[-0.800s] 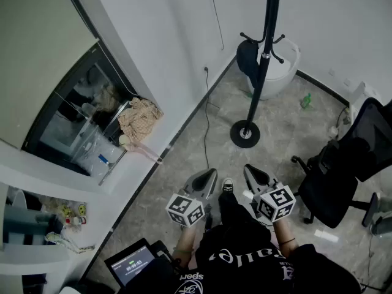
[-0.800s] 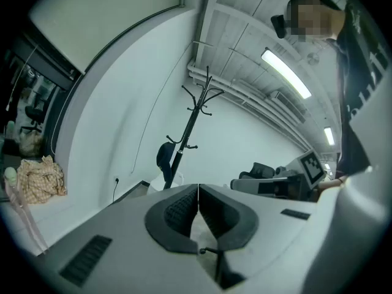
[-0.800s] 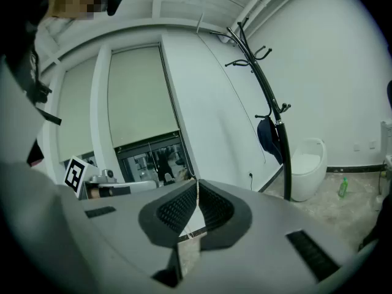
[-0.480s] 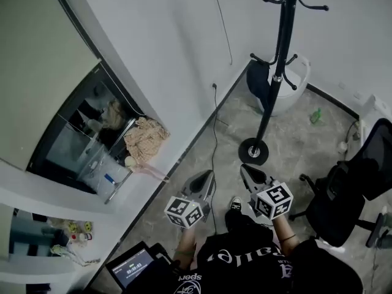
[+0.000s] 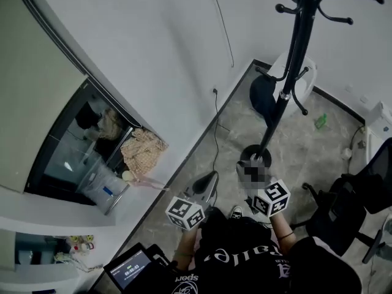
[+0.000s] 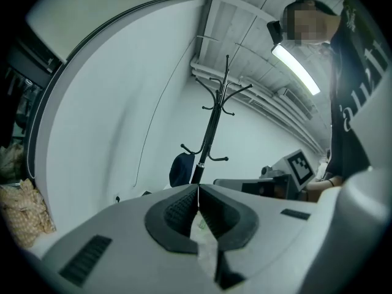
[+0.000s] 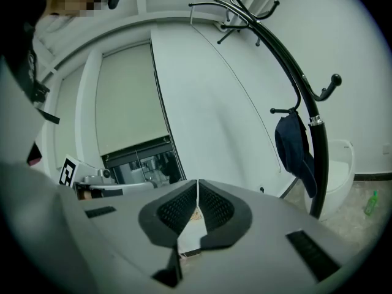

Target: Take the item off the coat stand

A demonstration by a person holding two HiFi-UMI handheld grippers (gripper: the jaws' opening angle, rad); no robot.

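Hanging on coat stand (image 5: pixel 288 84), dark cap (image 7: pixel 293 149); left hand-held gripper (image 6: pixel 198 188), right hand-held gripper (image 7: pixel 197 182) closed.

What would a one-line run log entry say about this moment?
phase: before reach | left gripper: shut, empty | right gripper: shut, empty | dark cap: hangs on lower hook of coat stand, untouched

One coat stand (image 5: pixel 288 84), one dark cap (image 5: pixel 262 95), two claws (image 6: pixel 197 190) (image 7: pixel 197 184)

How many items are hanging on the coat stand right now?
1: a dark cap hangs from a lower hook of the coat stand. The upper hooks look bare, and nothing seems hidden behind the pole.
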